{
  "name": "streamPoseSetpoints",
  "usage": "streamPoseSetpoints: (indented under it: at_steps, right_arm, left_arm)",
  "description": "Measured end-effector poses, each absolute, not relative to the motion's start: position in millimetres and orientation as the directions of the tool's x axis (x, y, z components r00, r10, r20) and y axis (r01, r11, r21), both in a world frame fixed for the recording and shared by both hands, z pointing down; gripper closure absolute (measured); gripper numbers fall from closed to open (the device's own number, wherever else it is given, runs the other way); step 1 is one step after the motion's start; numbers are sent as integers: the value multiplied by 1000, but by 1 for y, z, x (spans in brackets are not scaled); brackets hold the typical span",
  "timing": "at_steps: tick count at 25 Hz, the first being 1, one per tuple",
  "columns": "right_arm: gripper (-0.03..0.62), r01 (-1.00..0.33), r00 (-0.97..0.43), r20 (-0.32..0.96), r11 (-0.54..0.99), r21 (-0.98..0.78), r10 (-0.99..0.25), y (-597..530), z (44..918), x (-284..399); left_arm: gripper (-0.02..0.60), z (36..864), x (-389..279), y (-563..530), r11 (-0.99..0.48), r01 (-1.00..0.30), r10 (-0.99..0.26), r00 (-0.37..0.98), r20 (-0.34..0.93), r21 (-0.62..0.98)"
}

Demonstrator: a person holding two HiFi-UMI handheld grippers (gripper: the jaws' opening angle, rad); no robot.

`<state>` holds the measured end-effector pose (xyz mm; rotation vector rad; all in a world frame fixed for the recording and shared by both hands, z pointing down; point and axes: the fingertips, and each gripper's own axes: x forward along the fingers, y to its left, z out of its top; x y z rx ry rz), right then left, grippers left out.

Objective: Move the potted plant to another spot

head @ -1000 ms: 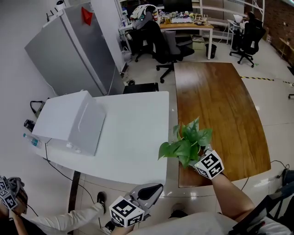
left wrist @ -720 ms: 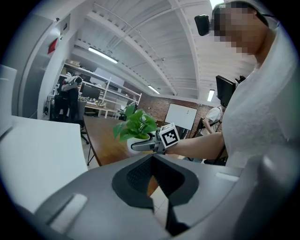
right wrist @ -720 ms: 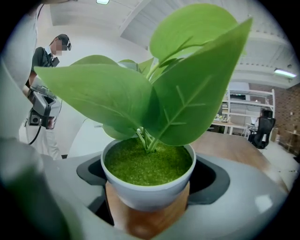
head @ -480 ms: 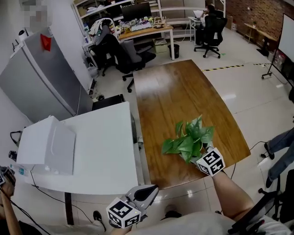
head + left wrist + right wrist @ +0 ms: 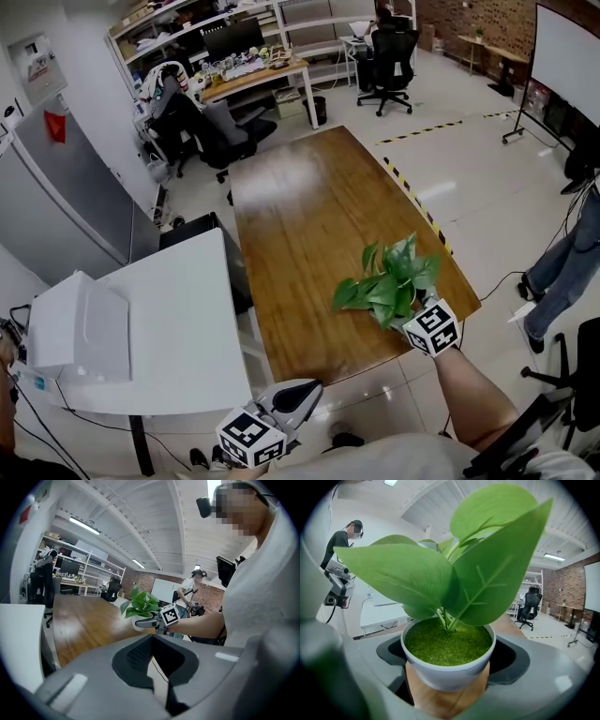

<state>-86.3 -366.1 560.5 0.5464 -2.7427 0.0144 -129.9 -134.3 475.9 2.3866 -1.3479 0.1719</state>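
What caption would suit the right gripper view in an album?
The right tool grips a white potted plant over a wooden table.

Potted plant [image 5: 389, 281] over right-hand table [image 5: 300, 216]

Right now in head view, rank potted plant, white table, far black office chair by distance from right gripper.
1. potted plant, held by the right gripper.
2. white table, off to its left.
3. black office chair, far end of the room.
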Motion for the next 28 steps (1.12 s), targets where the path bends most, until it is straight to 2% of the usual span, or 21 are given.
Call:
streamPoseSetpoints:
  at_steps: [16, 28]
  right_arm:
    - [111, -537, -774, 379, 843, 29, -507, -417, 598, 2]
    - [111, -609, -735, 375, 793, 1, -565, -432, 622, 23]
  left_arm:
    - [592, 493, -99, -152, -500, -815, -748, 577, 329, 292]
    - [592, 499, -108, -159, -512, -811, -741, 584, 331, 285]
